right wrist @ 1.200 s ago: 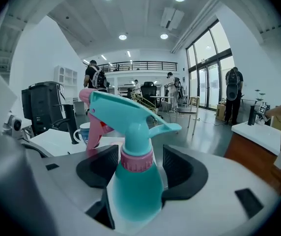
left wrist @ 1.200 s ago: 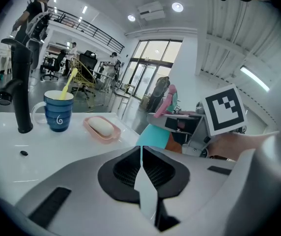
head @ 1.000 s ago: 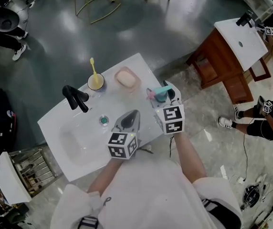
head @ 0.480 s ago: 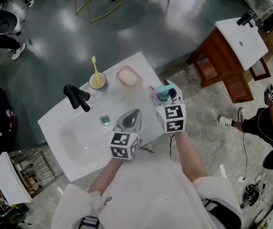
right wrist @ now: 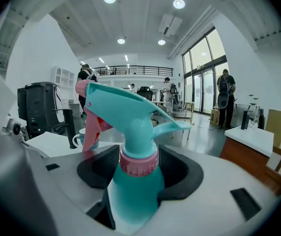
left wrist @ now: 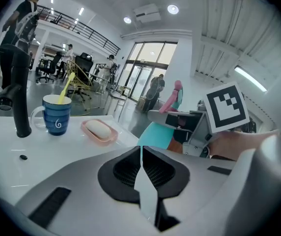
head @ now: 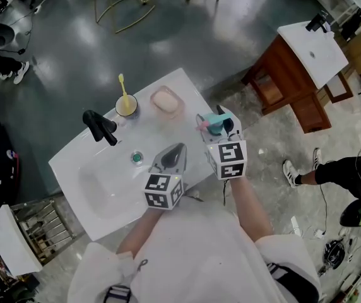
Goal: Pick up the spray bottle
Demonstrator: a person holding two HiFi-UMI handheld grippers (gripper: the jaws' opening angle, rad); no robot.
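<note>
The teal spray bottle [right wrist: 132, 188] has a pink collar and a pink trigger. It stands upright between the jaws of my right gripper [right wrist: 133, 173], which is shut on its body just below the collar. In the head view the bottle [head: 213, 123] and the right gripper [head: 218, 128] are at the right edge of the white sink top [head: 98, 188]. I cannot tell whether the bottle's base touches the top. My left gripper [head: 173, 153] hovers over the top's front edge, left of the bottle. Its jaws are shut with nothing between them [left wrist: 140, 154].
On the sink top stand a black faucet [head: 100, 127], a blue mug with a yellow toothbrush [head: 127, 105] and a pink soap dish [head: 166, 101]. The basin drain [head: 136, 158] lies left of my left gripper. A wooden cabinet [head: 294, 81] stands at the right.
Both grippers and the bottle stay where they were. A person on the floor at the right has walked on.
</note>
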